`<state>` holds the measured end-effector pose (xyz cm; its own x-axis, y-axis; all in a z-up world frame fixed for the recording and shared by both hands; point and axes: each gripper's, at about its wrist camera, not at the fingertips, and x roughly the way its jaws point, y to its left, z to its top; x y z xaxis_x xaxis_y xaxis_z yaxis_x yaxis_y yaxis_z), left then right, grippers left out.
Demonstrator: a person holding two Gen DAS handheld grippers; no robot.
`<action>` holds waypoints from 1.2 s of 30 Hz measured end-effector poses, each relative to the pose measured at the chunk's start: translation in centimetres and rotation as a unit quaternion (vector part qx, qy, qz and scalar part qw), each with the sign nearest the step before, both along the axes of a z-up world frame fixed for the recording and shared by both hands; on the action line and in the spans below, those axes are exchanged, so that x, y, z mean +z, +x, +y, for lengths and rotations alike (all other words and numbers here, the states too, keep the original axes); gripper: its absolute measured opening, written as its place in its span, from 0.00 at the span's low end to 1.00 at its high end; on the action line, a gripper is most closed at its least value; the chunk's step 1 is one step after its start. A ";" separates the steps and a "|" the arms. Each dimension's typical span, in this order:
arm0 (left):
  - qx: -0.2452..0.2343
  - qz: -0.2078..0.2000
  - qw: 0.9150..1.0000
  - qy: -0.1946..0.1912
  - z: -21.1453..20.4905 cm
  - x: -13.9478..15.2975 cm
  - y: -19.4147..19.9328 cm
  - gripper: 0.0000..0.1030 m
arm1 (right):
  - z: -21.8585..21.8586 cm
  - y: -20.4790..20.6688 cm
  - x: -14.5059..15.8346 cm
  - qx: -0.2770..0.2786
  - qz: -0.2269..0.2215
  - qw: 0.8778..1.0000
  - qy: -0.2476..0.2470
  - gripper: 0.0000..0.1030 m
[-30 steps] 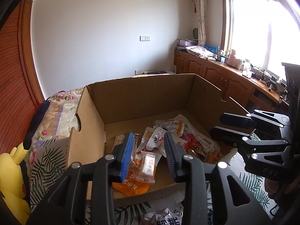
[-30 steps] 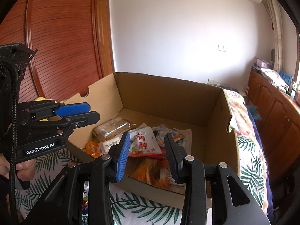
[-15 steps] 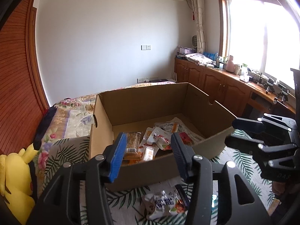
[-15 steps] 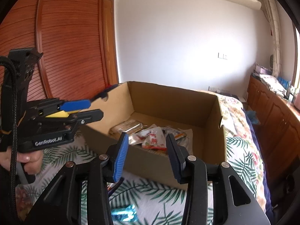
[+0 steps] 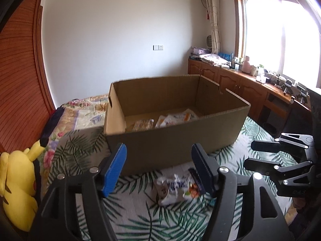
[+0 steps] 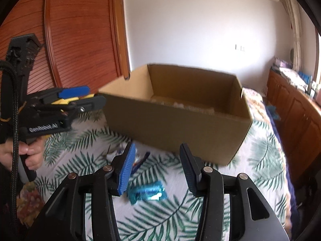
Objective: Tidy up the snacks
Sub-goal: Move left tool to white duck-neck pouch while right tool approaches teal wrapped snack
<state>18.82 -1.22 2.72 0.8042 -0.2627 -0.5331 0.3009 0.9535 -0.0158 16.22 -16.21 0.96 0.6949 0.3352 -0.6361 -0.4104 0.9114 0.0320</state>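
Note:
An open cardboard box (image 5: 174,142) stands on the bed with several snack packets (image 5: 170,119) lying in it. In the left wrist view my left gripper (image 5: 158,166) hangs in front of the box's near wall, jaws opening, nothing between them. A white and blue snack packet (image 5: 176,186) lies on the cover just below it. My right gripper (image 6: 157,160) is also short of the box (image 6: 176,124), jaws opening and empty, above a shiny blue packet (image 6: 148,192). Each gripper shows in the other's view: the right gripper (image 5: 249,154) and the left gripper (image 6: 96,95).
The bed cover (image 5: 160,221) has a palm-leaf print. A yellow plush toy (image 5: 18,184) sits at the bed's left edge. A wooden wardrobe (image 6: 80,40) stands to the left, wooden cabinets (image 5: 240,88) run under the window. A hand (image 6: 30,156) holds the left gripper's handle.
Both grippers have drawn back from over the box to the bed in front of it. Their jaws have widened, the left more. Loose packets on the cover have come into view.

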 end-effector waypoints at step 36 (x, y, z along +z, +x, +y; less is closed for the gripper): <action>0.018 0.071 0.997 -0.001 1.5 -7.4 0.0 0.66 | 1.3 0.9 -8.5 -0.006 0.134 0.991 0.027 0.47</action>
<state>18.81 0.29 -4.63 0.7296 -0.2363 -0.6418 0.2607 0.9637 -0.0585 17.14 -14.89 -7.55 0.5068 0.3671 -0.7800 -0.3702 0.9098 0.1877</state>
